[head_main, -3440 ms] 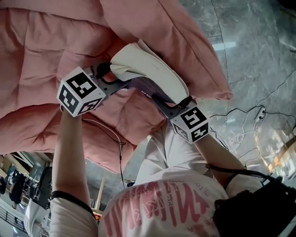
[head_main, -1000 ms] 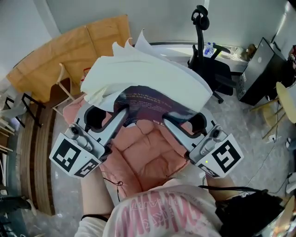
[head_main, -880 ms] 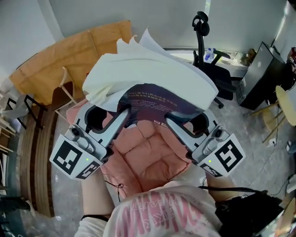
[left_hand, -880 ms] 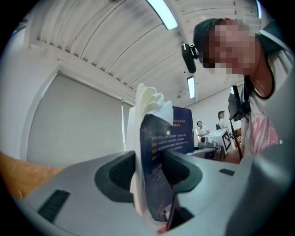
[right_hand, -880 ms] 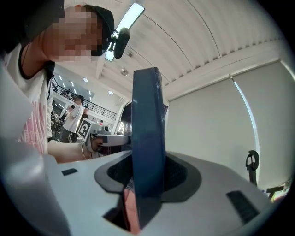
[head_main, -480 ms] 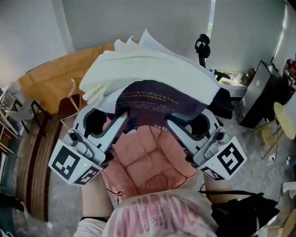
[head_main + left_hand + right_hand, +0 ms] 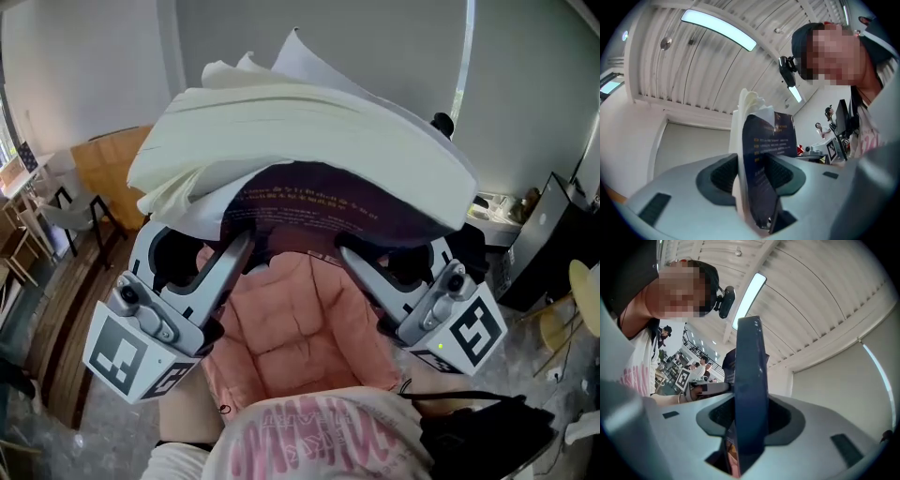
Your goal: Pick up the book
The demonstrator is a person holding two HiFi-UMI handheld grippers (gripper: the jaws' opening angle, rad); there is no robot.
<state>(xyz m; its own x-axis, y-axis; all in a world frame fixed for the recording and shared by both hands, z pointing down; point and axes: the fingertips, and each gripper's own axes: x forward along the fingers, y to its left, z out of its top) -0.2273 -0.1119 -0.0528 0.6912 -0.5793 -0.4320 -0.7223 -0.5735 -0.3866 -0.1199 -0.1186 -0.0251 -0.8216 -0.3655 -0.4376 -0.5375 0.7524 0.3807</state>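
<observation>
A thick book (image 7: 309,150) with cream pages and a dark purple cover is raised high in front of the head camera. My left gripper (image 7: 246,236) is shut on its left lower edge, my right gripper (image 7: 345,251) on its right lower edge. In the left gripper view the book (image 7: 761,159) stands edge-on between the left gripper (image 7: 754,178) pads, pages to the left and cover to the right. The right gripper view shows the dark cover of the book (image 7: 749,394) clamped edge-on in the right gripper (image 7: 750,420). Loose pages fan up at the book's top.
A pink quilted cushion (image 7: 300,328) lies below the grippers. A wooden board (image 7: 103,164) and a chair (image 7: 66,211) are at the left. A dark cabinet (image 7: 553,244) stands at the right. Grey walls are behind the book. Ceiling lights (image 7: 717,30) show overhead.
Both grippers have lifted the book higher and tilted it up, so it now covers the office chair and more of the wall. The grip on it is unchanged.
</observation>
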